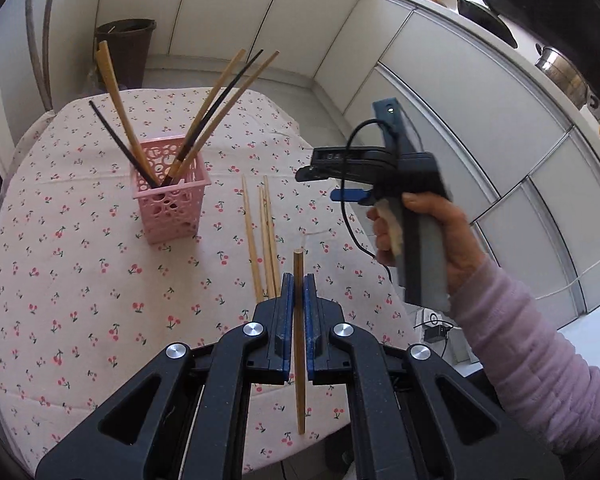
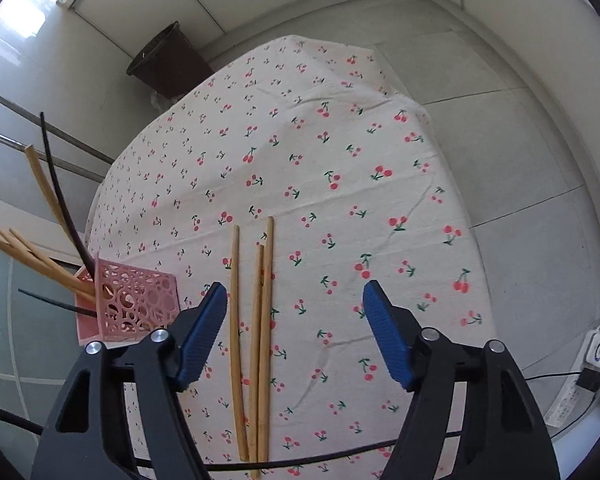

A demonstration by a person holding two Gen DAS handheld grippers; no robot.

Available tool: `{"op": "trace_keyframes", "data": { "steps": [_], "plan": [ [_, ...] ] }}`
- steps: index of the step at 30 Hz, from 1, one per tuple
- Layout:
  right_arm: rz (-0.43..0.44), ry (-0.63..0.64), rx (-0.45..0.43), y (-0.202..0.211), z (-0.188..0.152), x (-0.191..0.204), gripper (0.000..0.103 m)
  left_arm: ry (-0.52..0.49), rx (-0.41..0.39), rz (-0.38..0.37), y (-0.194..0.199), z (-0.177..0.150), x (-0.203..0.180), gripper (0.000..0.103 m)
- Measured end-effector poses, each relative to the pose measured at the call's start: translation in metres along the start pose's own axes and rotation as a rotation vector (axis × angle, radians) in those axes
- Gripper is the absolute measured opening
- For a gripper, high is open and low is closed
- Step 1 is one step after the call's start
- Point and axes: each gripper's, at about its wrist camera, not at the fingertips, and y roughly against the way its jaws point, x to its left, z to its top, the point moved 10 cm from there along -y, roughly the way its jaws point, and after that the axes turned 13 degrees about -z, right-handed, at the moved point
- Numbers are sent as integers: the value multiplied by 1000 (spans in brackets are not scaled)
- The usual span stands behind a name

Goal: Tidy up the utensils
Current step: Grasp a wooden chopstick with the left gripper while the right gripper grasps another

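Observation:
My left gripper [image 1: 299, 280] is shut on a wooden chopstick [image 1: 299, 360], which runs lengthwise between the blue pads and sticks out past both ends. It hangs above the cherry-print tablecloth [image 1: 80, 300]. To its upper left stands a pink perforated basket [image 1: 172, 200] holding several wooden and black chopsticks. Three wooden chopsticks [image 2: 260, 320] lie side by side on the cloth. My right gripper [image 2: 294, 292] hovers open over them, pads apart and touching nothing. The left wrist view shows this gripper [image 1: 312, 176] from the side, held by a hand [image 1: 420, 236]. The basket [image 2: 136, 304] sits just left of it.
A dark waste bin [image 2: 168, 60] stands on the floor beyond the table's far edge. White cabinets and a counter with pans [image 1: 480, 4] run along the right. A power strip [image 2: 580, 380] lies on the floor. A thin black cable [image 2: 300, 460] crosses under the right gripper.

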Motion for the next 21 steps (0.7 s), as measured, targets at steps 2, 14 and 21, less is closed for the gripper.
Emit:
{"op": "trace_keyframes", "data": {
  "steps": [2, 14, 21],
  "plan": [
    [-17, -16, 9, -13, 2, 5, 62, 1, -14, -11, 7, 1, -1, 4],
    [-63, -126, 11, -46, 19, 18, 31, -29, -45, -29, 34, -1, -3, 4],
    [-113, -106, 6, -58, 19, 29, 27, -24, -43, -27, 37, -3, 1, 4]
  ]
}}
